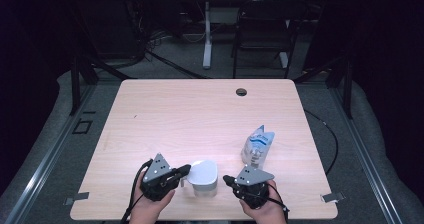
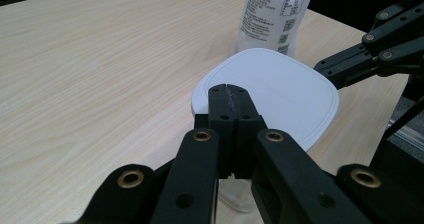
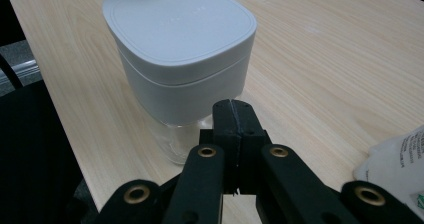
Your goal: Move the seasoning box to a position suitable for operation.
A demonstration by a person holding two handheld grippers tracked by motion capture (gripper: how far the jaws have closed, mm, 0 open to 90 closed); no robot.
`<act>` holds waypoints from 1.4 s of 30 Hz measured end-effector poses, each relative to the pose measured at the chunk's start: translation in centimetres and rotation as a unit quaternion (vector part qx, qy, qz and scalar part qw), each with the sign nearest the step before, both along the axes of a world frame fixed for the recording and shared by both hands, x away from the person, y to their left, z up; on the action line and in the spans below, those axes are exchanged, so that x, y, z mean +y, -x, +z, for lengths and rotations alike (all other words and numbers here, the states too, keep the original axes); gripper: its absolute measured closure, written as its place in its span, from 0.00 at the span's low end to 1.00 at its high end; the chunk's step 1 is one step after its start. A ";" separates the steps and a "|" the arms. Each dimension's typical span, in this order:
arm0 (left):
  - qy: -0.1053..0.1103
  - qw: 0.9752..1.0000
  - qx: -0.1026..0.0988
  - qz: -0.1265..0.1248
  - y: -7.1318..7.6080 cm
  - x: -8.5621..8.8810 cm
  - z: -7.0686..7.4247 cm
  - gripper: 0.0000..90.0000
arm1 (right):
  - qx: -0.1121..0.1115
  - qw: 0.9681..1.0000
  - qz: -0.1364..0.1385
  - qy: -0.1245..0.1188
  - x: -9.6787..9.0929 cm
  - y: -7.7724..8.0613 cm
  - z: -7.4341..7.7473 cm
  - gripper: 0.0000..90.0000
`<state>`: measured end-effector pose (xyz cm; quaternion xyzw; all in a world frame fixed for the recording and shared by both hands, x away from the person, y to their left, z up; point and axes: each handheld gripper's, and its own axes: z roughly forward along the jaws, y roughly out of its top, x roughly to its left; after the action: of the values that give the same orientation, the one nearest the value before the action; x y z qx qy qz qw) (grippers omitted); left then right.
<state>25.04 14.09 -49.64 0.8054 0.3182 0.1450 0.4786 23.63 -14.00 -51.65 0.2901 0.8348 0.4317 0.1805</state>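
A clear jar with a wide white lid [image 1: 205,175] stands near the table's front edge, between my two grippers. My left gripper [image 1: 184,171] is at its left side, jaws shut together with nothing between them; in the left gripper view its tips [image 2: 230,90] rest at the rim of the white lid [image 2: 280,94]. My right gripper [image 1: 227,179] sits just right of the jar, also shut and empty. In the right gripper view its tips [image 3: 234,106] point at the jar [image 3: 180,49] a short way off. A labelled clear plastic pouch [image 1: 257,146] stands behind the right gripper.
The pale wooden table [image 1: 200,114] has a round cable hole [image 1: 241,91] near its far edge. A black chair [image 1: 265,29] and a white desk leg [image 1: 207,34] stand on the floor beyond. The pouch [image 2: 272,14] rises just behind the lid.
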 end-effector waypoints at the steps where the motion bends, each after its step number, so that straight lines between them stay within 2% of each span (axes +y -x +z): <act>1: 0.000 1.000 0.000 0.000 0.0 0.0 0.0 1.00 | 0.001 1.000 0.002 -0.001 0.0 0.0 0.0 1.00; 23: 0.005 1.000 -0.001 0.001 0.0 0.0 -0.1 1.00 | -0.001 1.000 0.016 -0.012 1.1 0.2 -0.2 1.00; 42: 0.006 1.000 0.000 0.002 0.0 0.1 -0.1 1.00 | 0.001 1.000 0.012 -0.013 1.2 0.3 -0.3 1.00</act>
<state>25.02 14.21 -49.76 0.8018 0.3203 0.1441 0.4835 23.36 -12.79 -51.91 0.2827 0.8327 0.4442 0.1712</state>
